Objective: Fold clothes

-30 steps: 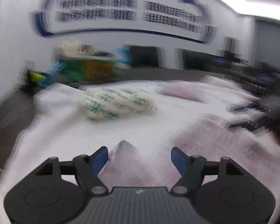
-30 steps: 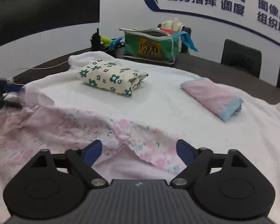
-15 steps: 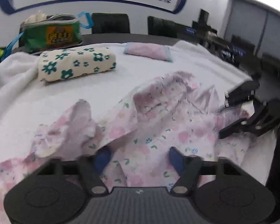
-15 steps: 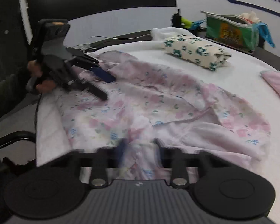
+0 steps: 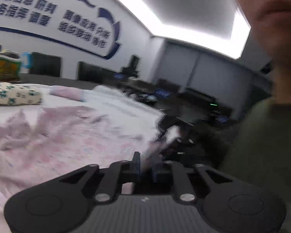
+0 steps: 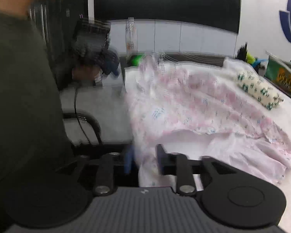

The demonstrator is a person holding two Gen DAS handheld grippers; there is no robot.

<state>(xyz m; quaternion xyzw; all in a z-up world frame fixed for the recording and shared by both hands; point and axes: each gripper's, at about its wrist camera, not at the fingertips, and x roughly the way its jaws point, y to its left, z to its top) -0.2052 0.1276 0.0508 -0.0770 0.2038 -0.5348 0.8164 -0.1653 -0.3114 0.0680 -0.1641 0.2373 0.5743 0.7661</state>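
A pink floral garment (image 5: 64,136) lies crumpled over the white-covered table (image 5: 114,101); it also shows in the right wrist view (image 6: 194,104). My left gripper (image 5: 145,167) is shut on its edge at the table's near side, with pink cloth between the fingers. My right gripper (image 6: 143,161) is shut on another edge of the garment, which hangs bunched between its fingers. The left gripper shows blurred in the right wrist view (image 6: 99,58), lifting a corner of the cloth.
A folded cream cloth with green flowers (image 6: 260,89) and a folded pink cloth (image 5: 67,95) lie further back. A green bag (image 6: 283,77) stands behind them. The person's torso (image 6: 19,97) is close by. A plastic bottle (image 6: 131,36) stands at the far edge.
Both grippers have closed on the garment's edges and swung toward the person at the table's near side. The garment has been pulled and lifted at its corners.
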